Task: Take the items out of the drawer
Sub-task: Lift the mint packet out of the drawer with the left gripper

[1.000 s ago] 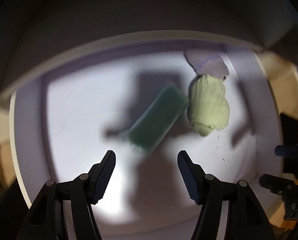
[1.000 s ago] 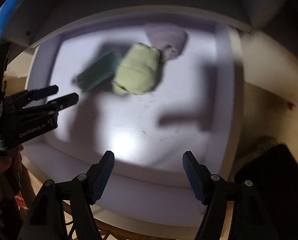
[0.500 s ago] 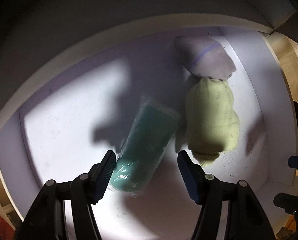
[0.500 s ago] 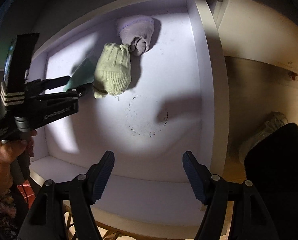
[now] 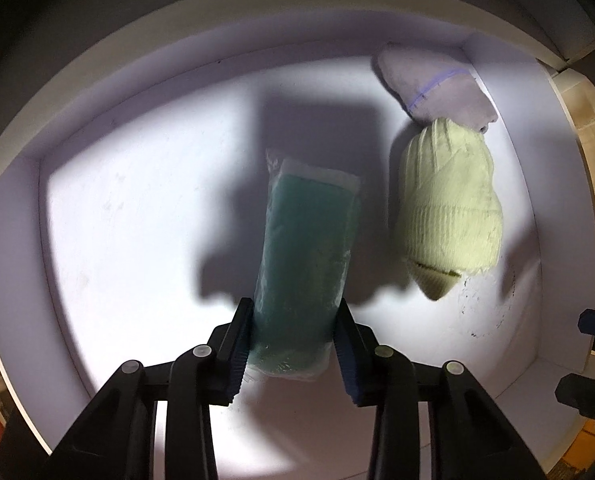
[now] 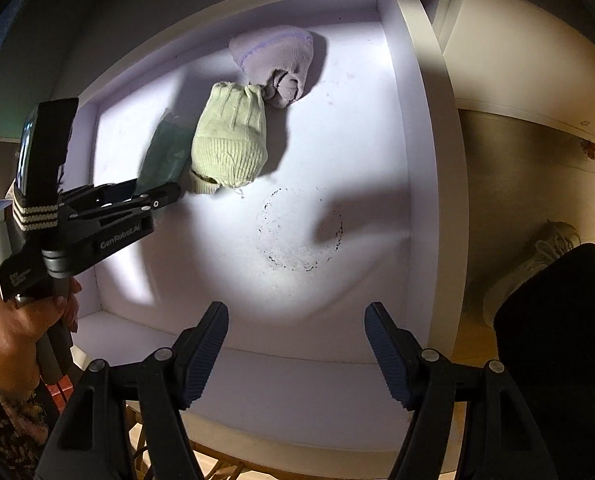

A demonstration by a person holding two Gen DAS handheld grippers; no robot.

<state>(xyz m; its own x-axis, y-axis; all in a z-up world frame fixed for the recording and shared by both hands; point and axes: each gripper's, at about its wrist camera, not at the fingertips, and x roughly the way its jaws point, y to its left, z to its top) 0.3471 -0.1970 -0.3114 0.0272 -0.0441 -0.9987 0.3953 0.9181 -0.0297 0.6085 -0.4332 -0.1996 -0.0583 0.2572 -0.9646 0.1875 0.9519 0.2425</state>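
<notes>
A teal packet in clear wrap [image 5: 309,240] lies on the floor of the white drawer [image 5: 13,216]. My left gripper [image 5: 293,344] is shut on the packet's near end, a pad pressed against each long side. In the right wrist view the left gripper [image 6: 157,194] reaches in from the left over the same packet [image 6: 165,152]. A pale green knit roll [image 5: 449,216] lies right of the packet, and a lavender sock roll [image 5: 433,84] sits in the back right corner. My right gripper [image 6: 297,340] hangs open over the drawer's front edge, holding nothing.
A ring of dark specks [image 6: 297,232] marks the drawer floor. The drawer's right wall [image 6: 425,160] borders a wooden floor with a light shoe [image 6: 537,256] and a black object [image 6: 557,340]. A person's hand [image 6: 17,320] holds the left gripper.
My left gripper has moved down onto the teal packet and its fingers have closed from wide open onto the packet's sides. The right gripper has stayed open and nearly still.
</notes>
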